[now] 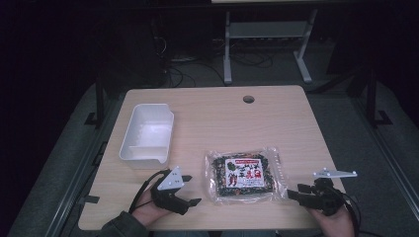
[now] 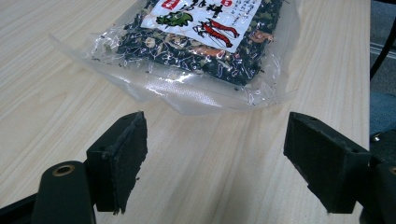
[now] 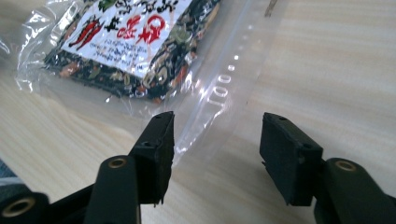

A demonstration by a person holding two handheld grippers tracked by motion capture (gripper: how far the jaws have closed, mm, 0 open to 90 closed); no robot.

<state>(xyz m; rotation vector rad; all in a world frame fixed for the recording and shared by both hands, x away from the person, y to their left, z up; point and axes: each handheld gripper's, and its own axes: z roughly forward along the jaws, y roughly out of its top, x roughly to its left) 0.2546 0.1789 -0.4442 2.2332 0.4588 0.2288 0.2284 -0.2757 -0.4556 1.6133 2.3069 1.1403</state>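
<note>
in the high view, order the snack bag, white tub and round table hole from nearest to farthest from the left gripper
1. Snack bag, just right of the left gripper.
2. White tub, beyond it, slightly left.
3. Round hole, near the table's far edge.

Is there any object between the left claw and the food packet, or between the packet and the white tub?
Nothing visible. Bare wood lies between the open left claw and the food packet. The tabletop between the packet and the white tub is also bare. The open right claw waits at the packet's other side.
</note>
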